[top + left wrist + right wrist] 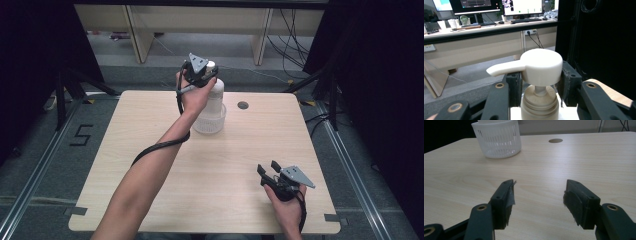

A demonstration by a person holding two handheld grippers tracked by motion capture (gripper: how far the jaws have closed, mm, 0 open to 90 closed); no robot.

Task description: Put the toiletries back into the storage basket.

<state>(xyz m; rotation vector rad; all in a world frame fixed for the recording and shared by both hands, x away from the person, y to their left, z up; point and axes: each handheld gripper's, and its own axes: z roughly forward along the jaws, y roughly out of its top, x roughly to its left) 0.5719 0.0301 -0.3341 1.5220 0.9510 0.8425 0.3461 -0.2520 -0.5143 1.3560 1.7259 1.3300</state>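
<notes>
The left gripper (pixel 537 82) is clamped on the white pump head (pixel 537 66) of a pump bottle (pixel 214 95), one pad on each side just under the cap, spout pointing off to one side. The bottle stands upright inside a white slotted basket (pixel 209 124) toward the far side of the table (pixel 210 200), its bottom within the basket's wall. This reads as the placing or lifting step at the basket; whether the bottle rests on the basket floor cannot be told. The next move calls for keeping it vertical. The right gripper (pixel 537 200) hangs unclenched and empty, well apart from the basket, at the table's near edge.
</notes>
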